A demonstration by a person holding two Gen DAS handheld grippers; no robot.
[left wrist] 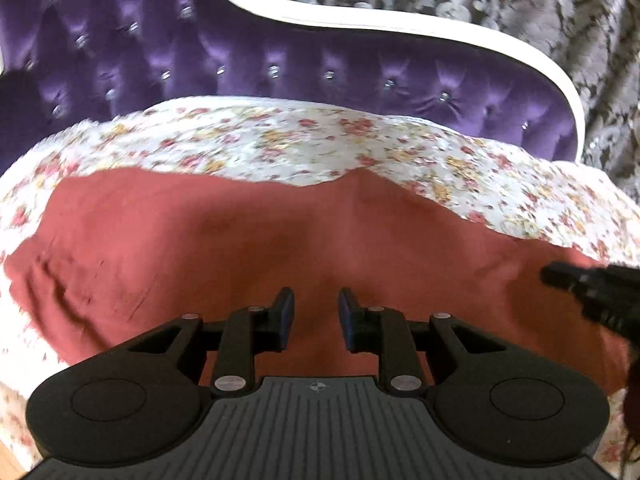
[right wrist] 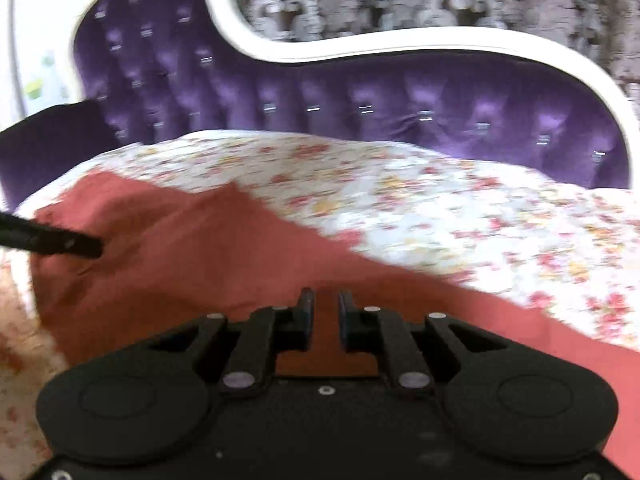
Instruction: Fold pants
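Note:
Rust-red pants (left wrist: 248, 248) lie spread on a floral bedsheet (left wrist: 280, 140); they also show in the right wrist view (right wrist: 192, 252). My left gripper (left wrist: 316, 312) hovers over the near part of the pants, jaws open with a gap and nothing between them. My right gripper (right wrist: 323, 312) is over the pants' near edge, jaws a narrow gap apart, red cloth visible behind the gap; no cloth is clearly pinched. The right gripper's tip shows at the right of the left wrist view (left wrist: 560, 276). The left gripper's tip shows at the left of the right wrist view (right wrist: 80, 246).
A purple tufted headboard (left wrist: 280, 64) with a white curved frame (left wrist: 400, 28) stands behind the bed. Patterned grey curtain or wallpaper (left wrist: 520, 0) is beyond it. The floral sheet (right wrist: 460, 216) extends to the right of the pants.

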